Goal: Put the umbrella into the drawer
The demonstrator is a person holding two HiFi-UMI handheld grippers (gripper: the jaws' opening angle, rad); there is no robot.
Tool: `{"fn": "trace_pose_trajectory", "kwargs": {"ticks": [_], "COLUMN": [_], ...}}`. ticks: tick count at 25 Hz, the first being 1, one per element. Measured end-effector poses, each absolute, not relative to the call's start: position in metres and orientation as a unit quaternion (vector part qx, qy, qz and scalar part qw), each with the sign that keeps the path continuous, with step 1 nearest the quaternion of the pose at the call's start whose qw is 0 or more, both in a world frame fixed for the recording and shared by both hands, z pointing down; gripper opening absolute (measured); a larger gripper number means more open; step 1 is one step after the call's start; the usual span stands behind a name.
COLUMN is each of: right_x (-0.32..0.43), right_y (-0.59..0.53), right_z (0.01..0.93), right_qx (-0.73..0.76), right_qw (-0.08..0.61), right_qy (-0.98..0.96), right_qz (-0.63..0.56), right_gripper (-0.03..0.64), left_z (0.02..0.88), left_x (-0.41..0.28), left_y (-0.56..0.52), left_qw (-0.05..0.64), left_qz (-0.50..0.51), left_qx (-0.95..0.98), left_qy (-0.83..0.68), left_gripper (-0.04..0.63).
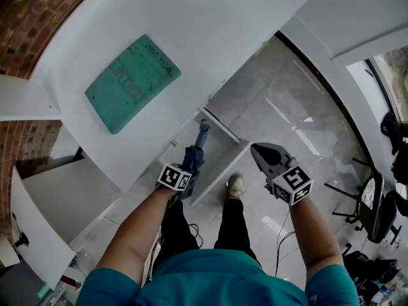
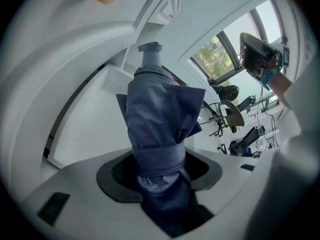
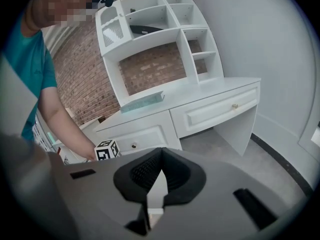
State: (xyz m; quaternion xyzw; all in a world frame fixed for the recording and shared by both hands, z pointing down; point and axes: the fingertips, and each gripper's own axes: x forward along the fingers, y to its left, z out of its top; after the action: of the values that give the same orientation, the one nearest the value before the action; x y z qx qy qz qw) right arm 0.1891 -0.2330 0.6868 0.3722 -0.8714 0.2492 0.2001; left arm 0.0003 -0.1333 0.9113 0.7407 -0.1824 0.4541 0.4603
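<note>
Teal-shirted person's forearms reach down from the bottom of the head view. The left gripper (image 1: 189,167) has its jaws clamped on a folded blue fabric umbrella (image 1: 195,154), strap-wrapped, gripped near one end. The umbrella's far tip points at the open white drawer (image 1: 223,169) below the white table (image 1: 210,24), centre frame; whether the tip is inside can't be told. The right gripper (image 1: 258,150) is right of the drawer over grey glossy floor (image 1: 280,94), apart from the umbrella, with its jaws pressed together and nothing between. A teal flat rectangular pad (image 1: 131,81) lies on the table, upper left. A white shoe (image 1: 236,187) is just beside the drawer's near corner.
</note>
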Motion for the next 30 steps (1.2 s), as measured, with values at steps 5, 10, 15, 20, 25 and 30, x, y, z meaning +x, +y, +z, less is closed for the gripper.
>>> {"fn": "trace_pose_trajectory", "kwargs": {"ticks": [5,10,15,20,25,30], "right_x": [0.177,0.171,0.166,0.161,0.158,0.158], "right_y": [-0.241,-0.249,-0.252,-0.247,-0.24,-0.234], "right_z": [0.712,0.733,0.754,0.771,0.784,0.793], "right_qx": [0.361,0.357,0.353,0.344,0.339,0.336], "right_qw": [0.202,0.203,0.201,0.203,0.205,0.205], "right_qy": [-0.877,-0.881,-0.882,-0.883,-0.882,-0.882], "right_qz": [0.243,0.237,0.239,0.247,0.257,0.261], "right_gripper": [0.021,0.021,0.021,0.021,0.023,0.021], "left_z": [0.948,0.98,1.009,1.031,1.051,1.068], "left_x": [-0.006,-0.007,-0.002,0.004,0.004,-0.001], "left_y": [-0.139,-0.141,-0.143,-0.153,-0.159,-0.161], "left_qw": [0.483,0.505,0.519,0.531,0.548,0.551], "left_qz": [0.461,0.46,0.464,0.46,0.452,0.456], "left_qx": [0.717,0.7,0.686,0.677,0.661,0.646], "left_qy": [-0.199,-0.209,-0.211,-0.221,-0.242,-0.267], "left_gripper": [0.244,0.244,0.244,0.244,0.244,0.249]}}
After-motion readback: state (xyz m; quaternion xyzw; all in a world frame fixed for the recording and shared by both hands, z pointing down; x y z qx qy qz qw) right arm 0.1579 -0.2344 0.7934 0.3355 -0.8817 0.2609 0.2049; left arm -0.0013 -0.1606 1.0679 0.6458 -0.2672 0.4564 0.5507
